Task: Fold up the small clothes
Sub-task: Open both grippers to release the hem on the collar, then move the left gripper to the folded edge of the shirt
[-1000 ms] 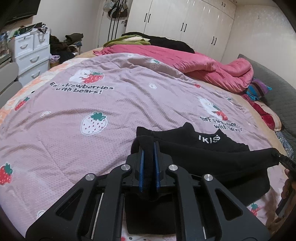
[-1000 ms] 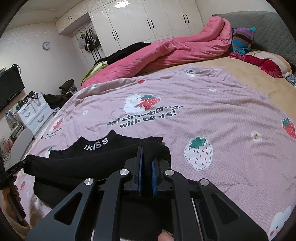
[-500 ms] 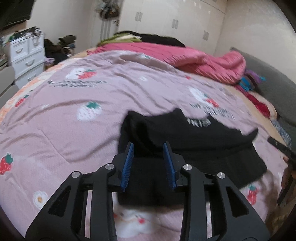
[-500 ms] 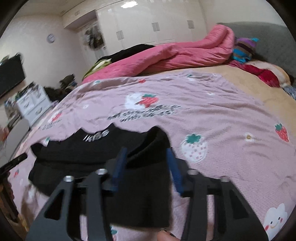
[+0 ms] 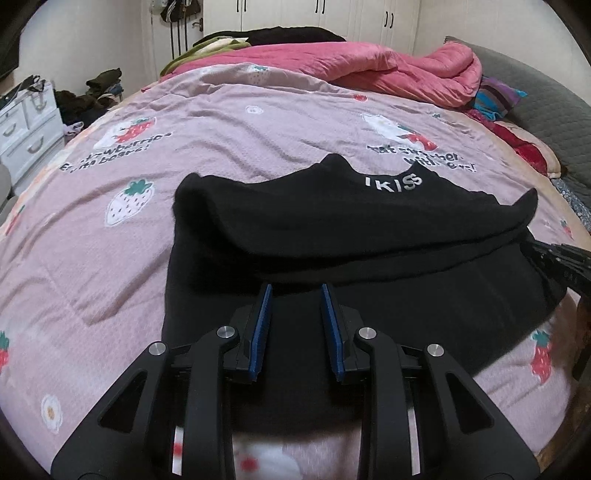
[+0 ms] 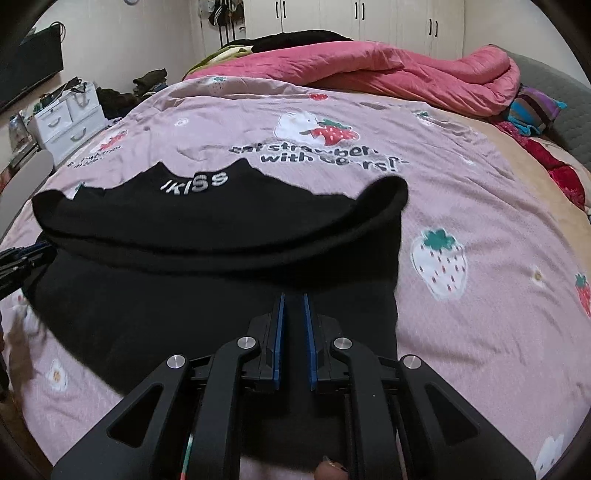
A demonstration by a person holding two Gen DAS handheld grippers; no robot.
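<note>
A black garment (image 5: 369,229) with white "IKISS" lettering lies on the pink strawberry bedcover (image 5: 184,129), one thick layer folded over the layer nearer to me. My left gripper (image 5: 295,288) hovers just short of the fold's left part. Its jaws are closing and nothing is between the blue pads. In the right wrist view the same garment (image 6: 221,229) shows its fold line across the middle. My right gripper (image 6: 293,297) sits before the fold's right part, its jaws closing to a narrow slit that holds nothing. Each gripper's tip also pokes in at the edge of the other's view.
A bunched pink quilt (image 5: 388,70) and dark clothes lie at the far side of the bed. Striped pillows (image 6: 532,110) and a grey headboard (image 5: 546,103) are at the right. White drawers (image 6: 66,125) stand left of the bed, wardrobes (image 6: 369,18) behind.
Both grippers were shut on the garment's raised edge. They let it go, the fold dropped flat onto the lower layer, and both grippers drew back and lower; their jaws narrowed again.
</note>
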